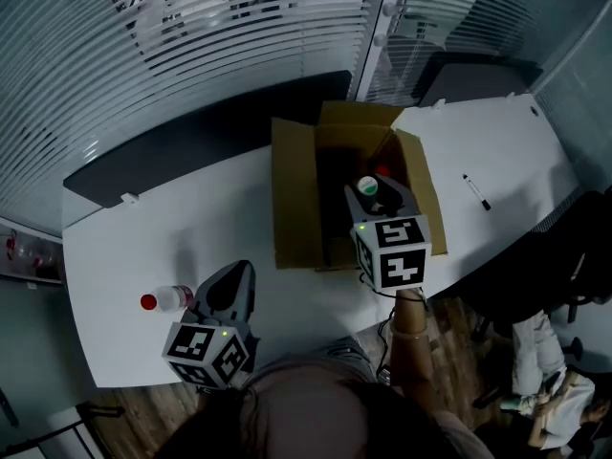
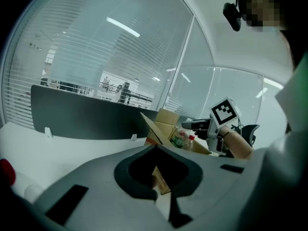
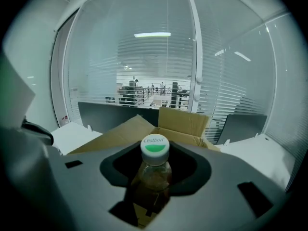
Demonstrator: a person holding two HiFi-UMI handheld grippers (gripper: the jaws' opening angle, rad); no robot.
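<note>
- In the right tool [image 1: 382,199]: a green-capped bottle [image 3: 154,170], pinched round its body just below the cap; held upright, with brownish contents inside.
- Held over the open mouth of a cardboard box [image 1: 296,194], toward the 3 o'clock side of that opening in the head view; deeper in the box, at 1 o'clock of the green cap, a red cap [image 1: 383,171] of another bottle.
- Box flaps folded outward; standing on the white table [image 1: 143,228], near its far edge.
- In the left tool [image 1: 232,277]: nothing; pressed together tip to tip, low over the table at 7 o'clock of the box and well apart from it.
- Just beside that tool, at 9 o'clock: a red-capped bottle [image 1: 168,299], lying on its side on the table; touching or not, impossible to tell.
- At 3 o'clock of the box, apart from it: a black pen [image 1: 476,191], flat on the table.
- Beyond the table's far edge, at 11 o'clock: a dark partition panel [image 1: 191,142]; behind that, glass with closed blinds [image 1: 191,36].
- Off the table at 4 o'clock: a dark office chair [image 1: 579,251] on the wooden floor.
</note>
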